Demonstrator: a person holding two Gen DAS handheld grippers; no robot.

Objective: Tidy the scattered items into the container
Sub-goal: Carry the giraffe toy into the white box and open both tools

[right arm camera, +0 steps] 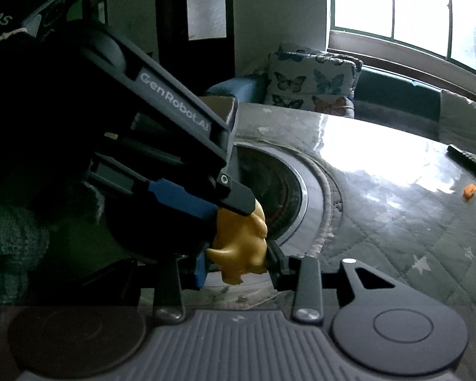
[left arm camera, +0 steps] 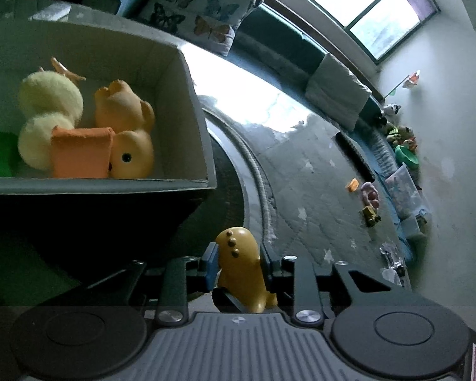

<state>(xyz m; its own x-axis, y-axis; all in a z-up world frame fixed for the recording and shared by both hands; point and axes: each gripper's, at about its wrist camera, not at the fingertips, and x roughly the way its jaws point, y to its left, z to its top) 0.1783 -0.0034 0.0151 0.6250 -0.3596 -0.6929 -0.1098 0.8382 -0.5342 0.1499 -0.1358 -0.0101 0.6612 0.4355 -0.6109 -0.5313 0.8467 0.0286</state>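
Note:
My left gripper (left arm camera: 239, 262) is shut on a small yellow toy animal (left arm camera: 241, 263) with brown studs on its back, held beside the grey fabric container (left arm camera: 193, 95). The container holds a pale yellow plush duck (left arm camera: 47, 111), an orange block (left arm camera: 81, 152) and a yellow rubber duck (left arm camera: 128, 133). In the right wrist view the left gripper reaches in from the upper left and the same yellow toy (right arm camera: 242, 247) sits between my right gripper's (right arm camera: 238, 265) jaws too. The right jaws stand close around the toy; whether they press on it I cannot tell.
A glossy quilted table top (right arm camera: 380, 197) with a round recessed ring (right arm camera: 288, 190) lies below. More toys lie far off on it: an orange piece (left arm camera: 353, 185), a pink toy (left arm camera: 369, 195), a yellow truck (left arm camera: 370, 214). A butterfly cushion (right arm camera: 312, 79) and bench stand behind.

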